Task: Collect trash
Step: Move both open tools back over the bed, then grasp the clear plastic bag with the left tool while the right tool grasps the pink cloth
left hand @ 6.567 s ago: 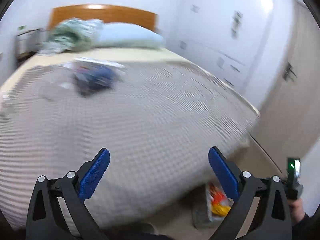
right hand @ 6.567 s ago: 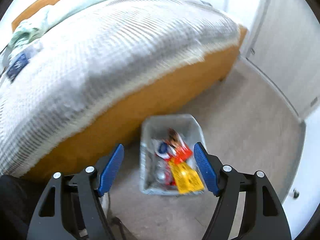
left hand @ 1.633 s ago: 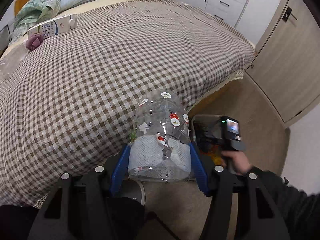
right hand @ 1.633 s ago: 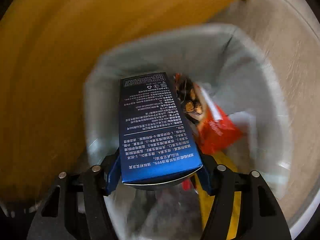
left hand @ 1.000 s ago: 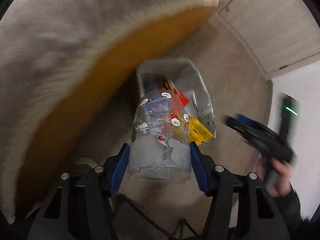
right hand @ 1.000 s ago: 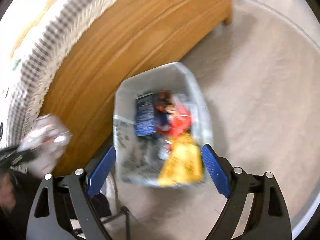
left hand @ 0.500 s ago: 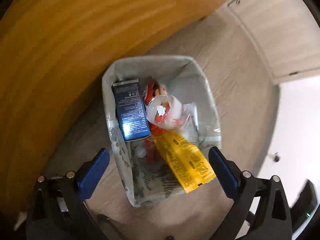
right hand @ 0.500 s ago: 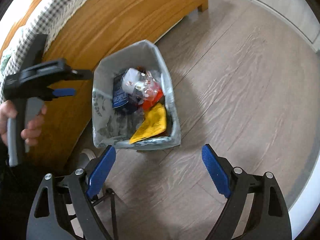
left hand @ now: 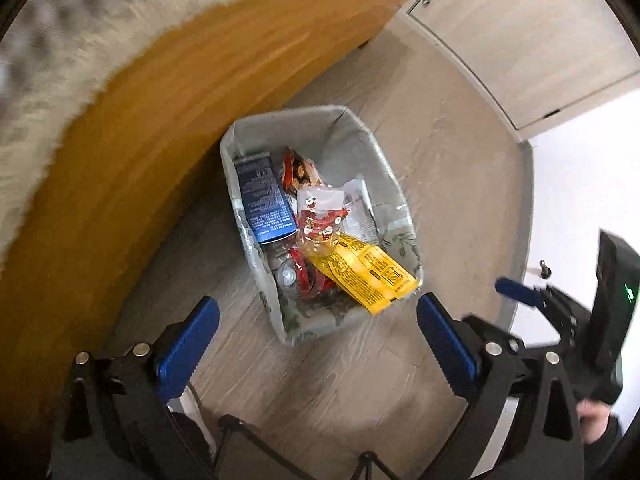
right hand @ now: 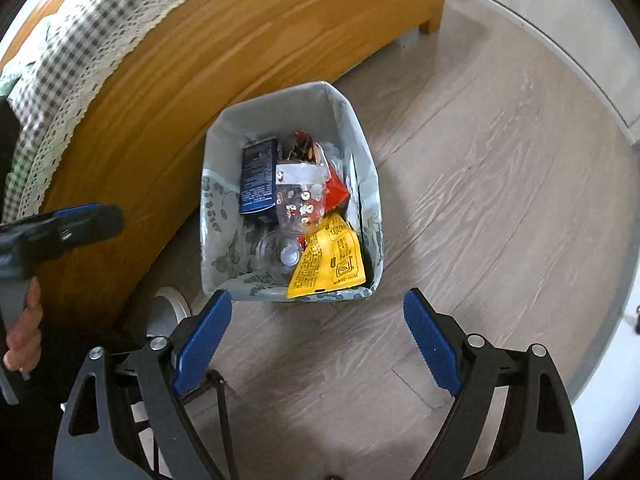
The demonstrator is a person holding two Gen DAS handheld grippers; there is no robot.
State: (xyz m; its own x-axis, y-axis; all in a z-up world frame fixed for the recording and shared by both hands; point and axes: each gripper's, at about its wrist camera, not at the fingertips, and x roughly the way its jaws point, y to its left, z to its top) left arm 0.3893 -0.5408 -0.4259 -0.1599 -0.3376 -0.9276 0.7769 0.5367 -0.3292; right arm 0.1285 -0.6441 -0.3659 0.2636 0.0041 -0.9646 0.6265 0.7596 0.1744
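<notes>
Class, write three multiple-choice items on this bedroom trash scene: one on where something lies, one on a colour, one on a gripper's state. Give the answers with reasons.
1. Where does the blue box lie?
A. on the floor
B. in the bin, on the side nearest the bed frame
C. on the bed

2. What colour is the wrapper sticking over the bin's near rim?
A. yellow
B. green
C. white

3. How is the left gripper?
A. shut on the box
B. shut on a bottle
C. open, holding nothing

Answers: 1 B, the box stands inside the bin against its bed-side wall. 2 A, it is bright yellow with black print. 3 C, its blue pads stand wide apart above the floor with nothing between them.
</notes>
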